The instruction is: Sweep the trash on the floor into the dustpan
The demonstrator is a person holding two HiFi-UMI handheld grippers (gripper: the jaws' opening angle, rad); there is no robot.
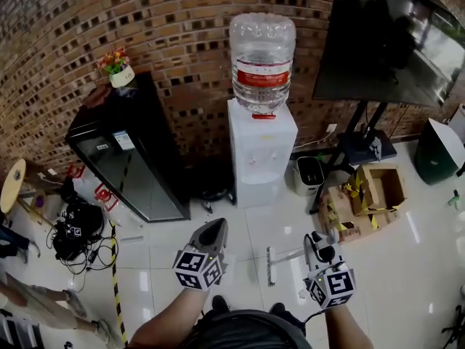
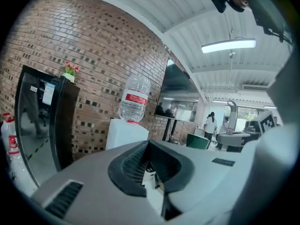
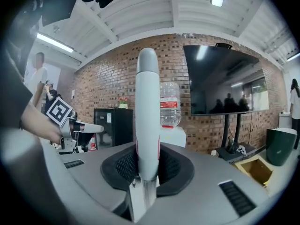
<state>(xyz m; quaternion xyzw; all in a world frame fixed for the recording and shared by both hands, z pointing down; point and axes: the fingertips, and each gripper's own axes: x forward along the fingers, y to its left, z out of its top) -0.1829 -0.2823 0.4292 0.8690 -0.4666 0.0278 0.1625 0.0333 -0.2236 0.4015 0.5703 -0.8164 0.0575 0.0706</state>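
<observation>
Mid-frame, the right gripper (image 3: 147, 170) clamps a pale grey broom handle (image 3: 147, 111). Only the head view shows its brush head (image 1: 269, 267), lower centre. The left gripper (image 2: 151, 168) has its jaws together.

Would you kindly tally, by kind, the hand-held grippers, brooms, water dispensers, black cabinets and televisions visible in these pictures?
Hand-held grippers: 2 (left hand-held gripper, right hand-held gripper)
broom: 1
water dispenser: 1
black cabinet: 1
television: 1
Total: 6
</observation>
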